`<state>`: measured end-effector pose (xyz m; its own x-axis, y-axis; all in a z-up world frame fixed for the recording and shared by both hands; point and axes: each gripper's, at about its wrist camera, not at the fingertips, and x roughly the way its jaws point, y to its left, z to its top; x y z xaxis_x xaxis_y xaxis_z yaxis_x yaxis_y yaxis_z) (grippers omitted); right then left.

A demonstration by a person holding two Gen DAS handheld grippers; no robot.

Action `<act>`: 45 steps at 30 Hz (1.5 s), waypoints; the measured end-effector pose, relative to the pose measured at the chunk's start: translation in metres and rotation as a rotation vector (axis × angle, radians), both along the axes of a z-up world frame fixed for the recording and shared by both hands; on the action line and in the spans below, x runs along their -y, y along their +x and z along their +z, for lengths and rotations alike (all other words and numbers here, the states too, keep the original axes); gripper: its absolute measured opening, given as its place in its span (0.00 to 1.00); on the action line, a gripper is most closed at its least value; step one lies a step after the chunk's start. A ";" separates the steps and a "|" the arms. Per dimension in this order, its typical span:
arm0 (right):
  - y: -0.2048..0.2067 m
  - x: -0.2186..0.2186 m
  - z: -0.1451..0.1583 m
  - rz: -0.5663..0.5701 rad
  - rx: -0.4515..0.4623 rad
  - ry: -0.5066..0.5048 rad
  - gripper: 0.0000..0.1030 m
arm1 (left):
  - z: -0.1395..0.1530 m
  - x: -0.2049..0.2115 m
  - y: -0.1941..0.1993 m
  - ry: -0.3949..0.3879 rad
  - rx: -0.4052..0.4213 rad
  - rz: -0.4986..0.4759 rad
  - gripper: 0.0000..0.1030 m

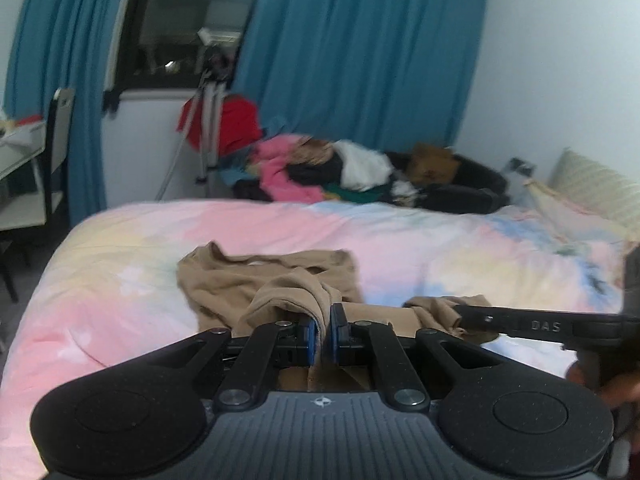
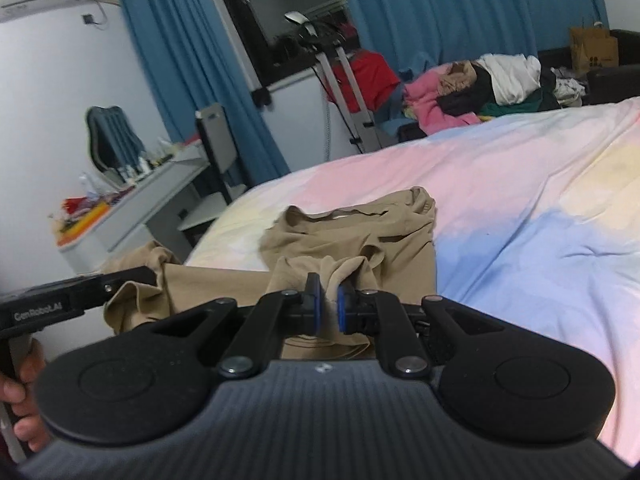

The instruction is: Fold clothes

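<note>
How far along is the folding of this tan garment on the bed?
Early. Done: the tan garment is spread on the bed. In hand: the left tool and right tool each pinch its near edge. Left: the folds themselves, then the clothes pile behind.

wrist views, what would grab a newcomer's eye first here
Both the left gripper and the right gripper are shut on a tan garment, lifting its near edge off the pastel bedspread. Beyond, a bright clothes pile sits before blue curtains.

Right gripper [image 2: 327,304] fingers [image 2: 312,300] pinch tan garment [image 2: 360,236] above pastel bedspread [image 2: 520,184].
</note>
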<state>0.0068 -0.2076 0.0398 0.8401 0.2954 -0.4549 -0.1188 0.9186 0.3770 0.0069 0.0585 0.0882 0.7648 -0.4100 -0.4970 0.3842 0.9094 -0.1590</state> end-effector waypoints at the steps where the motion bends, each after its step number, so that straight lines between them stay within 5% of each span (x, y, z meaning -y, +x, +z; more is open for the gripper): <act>1: 0.012 -0.001 -0.007 -0.003 -0.009 -0.007 0.11 | -0.009 0.001 0.016 0.005 -0.015 0.016 0.08; 12: 0.108 -0.011 -0.102 -0.022 -0.153 -0.113 0.12 | -0.121 0.015 0.115 0.099 -0.125 0.077 0.12; 20: 0.117 -0.011 -0.111 -0.042 -0.187 -0.095 0.14 | -0.130 0.013 0.126 0.073 -0.160 0.084 0.16; 24: 0.112 -0.013 -0.106 -0.038 -0.182 -0.103 0.37 | -0.120 0.021 0.110 0.111 -0.125 0.086 0.57; 26: 0.105 -0.014 -0.101 -0.038 -0.160 -0.111 0.73 | -0.113 0.022 0.099 0.105 -0.090 0.095 0.68; 28: 0.095 -0.013 -0.093 -0.050 -0.127 -0.106 0.88 | -0.107 0.022 0.089 0.093 -0.064 0.105 0.82; 33: 0.063 -0.012 -0.072 -0.078 -0.021 -0.120 0.87 | -0.086 0.016 0.058 0.055 -0.011 0.144 1.00; 40: 0.006 -0.024 -0.046 -0.136 0.200 -0.209 0.87 | -0.066 0.004 0.001 0.003 -0.006 0.159 1.00; 45: -0.019 -0.034 -0.045 -0.143 0.296 -0.277 0.87 | -0.063 0.009 -0.029 0.047 0.070 0.202 1.00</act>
<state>-0.0124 -0.1736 -0.0052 0.9700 0.0669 -0.2339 -0.0486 0.9954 0.0830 -0.0225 0.0496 0.0251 0.8623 -0.2229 -0.4547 0.2025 0.9748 -0.0937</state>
